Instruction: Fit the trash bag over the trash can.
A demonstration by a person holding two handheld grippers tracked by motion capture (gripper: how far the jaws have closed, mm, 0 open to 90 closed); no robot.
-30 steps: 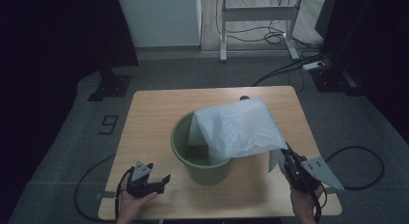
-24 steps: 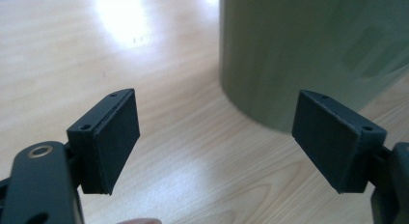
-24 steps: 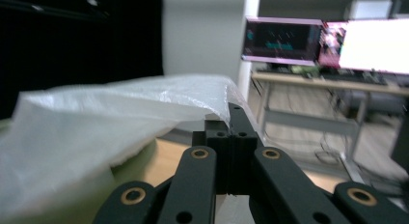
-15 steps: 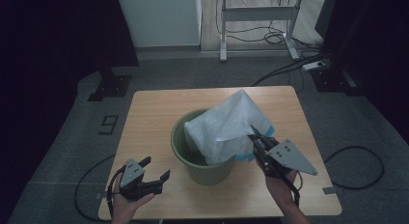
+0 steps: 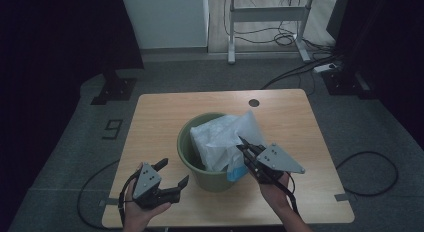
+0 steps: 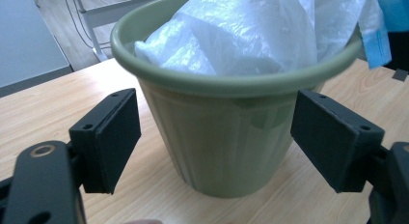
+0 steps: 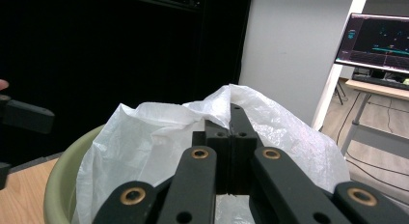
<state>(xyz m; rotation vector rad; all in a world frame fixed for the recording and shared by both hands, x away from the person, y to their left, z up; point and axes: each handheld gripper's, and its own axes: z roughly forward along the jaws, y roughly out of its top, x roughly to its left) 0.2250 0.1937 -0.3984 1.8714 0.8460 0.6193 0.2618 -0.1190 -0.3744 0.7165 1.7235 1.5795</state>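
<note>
Standing near the middle of the worktop (image 5: pixel 165 117) was one green bucket (image 5: pixel 207 172), with one white plastic bag (image 5: pixel 222 139) bunched inside it. Two grippers were up: the right gripper (image 5: pixel 241 143) had its jaws clenched on the bag's edge, while the left gripper (image 5: pixel 174 173) hovered beside the bucket, jaws released.

Light wooden bench (image 5: pixel 165 117) carrying one green bucket (image 5: pixel 200 167)

The bucket stands near the bench's front edge, roughly centred, holding a white plastic bag (image 5: pixel 222 139). A small dark round spot (image 5: pixel 254 102), perhaps a cable hole, sits by the far edge.
</note>
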